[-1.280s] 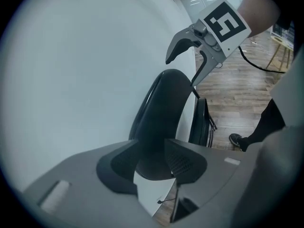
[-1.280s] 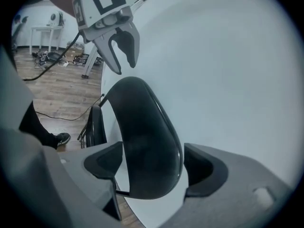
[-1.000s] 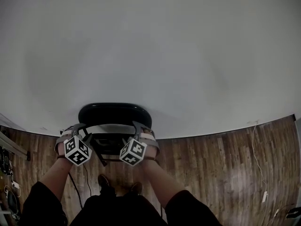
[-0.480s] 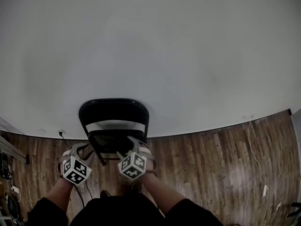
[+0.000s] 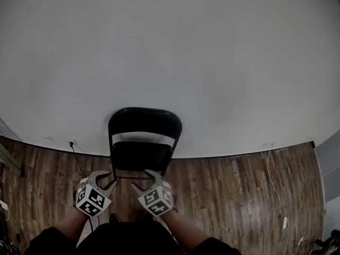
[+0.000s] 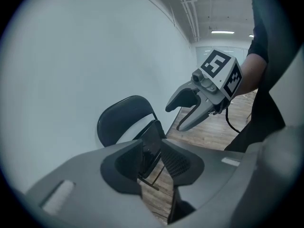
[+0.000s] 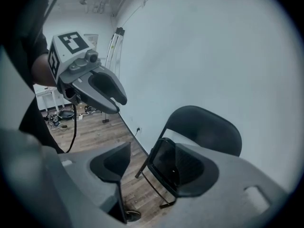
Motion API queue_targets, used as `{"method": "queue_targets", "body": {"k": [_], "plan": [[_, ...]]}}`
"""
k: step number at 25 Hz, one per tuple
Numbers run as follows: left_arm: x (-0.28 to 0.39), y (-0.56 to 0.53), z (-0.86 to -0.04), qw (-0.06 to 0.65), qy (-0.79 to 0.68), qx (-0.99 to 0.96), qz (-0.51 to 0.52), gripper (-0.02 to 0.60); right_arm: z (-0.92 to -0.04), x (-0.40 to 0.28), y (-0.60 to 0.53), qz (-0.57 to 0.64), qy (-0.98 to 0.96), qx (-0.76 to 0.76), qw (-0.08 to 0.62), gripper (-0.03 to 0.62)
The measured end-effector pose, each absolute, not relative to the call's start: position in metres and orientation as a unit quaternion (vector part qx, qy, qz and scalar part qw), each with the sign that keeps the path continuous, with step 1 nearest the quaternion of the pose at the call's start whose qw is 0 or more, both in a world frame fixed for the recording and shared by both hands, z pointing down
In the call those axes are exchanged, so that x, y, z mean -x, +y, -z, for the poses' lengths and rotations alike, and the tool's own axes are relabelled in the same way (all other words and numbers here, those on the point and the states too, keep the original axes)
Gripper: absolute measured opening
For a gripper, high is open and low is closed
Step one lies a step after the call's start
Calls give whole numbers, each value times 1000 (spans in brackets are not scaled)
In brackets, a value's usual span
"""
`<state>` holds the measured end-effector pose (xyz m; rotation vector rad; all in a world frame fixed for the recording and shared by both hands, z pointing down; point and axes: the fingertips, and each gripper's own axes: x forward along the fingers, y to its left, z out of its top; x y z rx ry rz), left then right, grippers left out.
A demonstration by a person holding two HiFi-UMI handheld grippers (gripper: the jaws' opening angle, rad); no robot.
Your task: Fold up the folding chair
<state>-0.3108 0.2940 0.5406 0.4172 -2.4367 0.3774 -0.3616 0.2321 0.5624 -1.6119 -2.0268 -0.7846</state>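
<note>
My left gripper (image 5: 108, 178) and right gripper (image 5: 142, 178) empty, jaws closing on nothing, folding chair (image 5: 143, 142) ahead, apart, seat edge tipped up, open floor (image 5: 228, 185) outside both.

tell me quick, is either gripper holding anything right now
Left gripper: open, jaws closing, empty, clear of the folding chair.
Right gripper: open, jaws closing, empty.

I see open floor (image 5: 228, 185) right of the folding chair (image 5: 144, 124) — the wall (image 5: 170, 47) blocks close behind it, and a cable (image 5: 74, 152) trails at its left.
</note>
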Motion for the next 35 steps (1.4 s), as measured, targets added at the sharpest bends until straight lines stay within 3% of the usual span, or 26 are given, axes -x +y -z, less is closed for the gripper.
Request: {"method": "queue_targets", "body": {"k": [13,26,35], "plan": [[242,261,-511,244,-937,-236,-88,104,-521,269,229,207,-748,590,222,251],[242,198,-452,201,-945,-254,-54,69,-462,266,170,82,-756,619,195,178],[259,149,-430,164,-951,-262,-20,20,-432,278,138,-9,-758,639,131,60]]}}
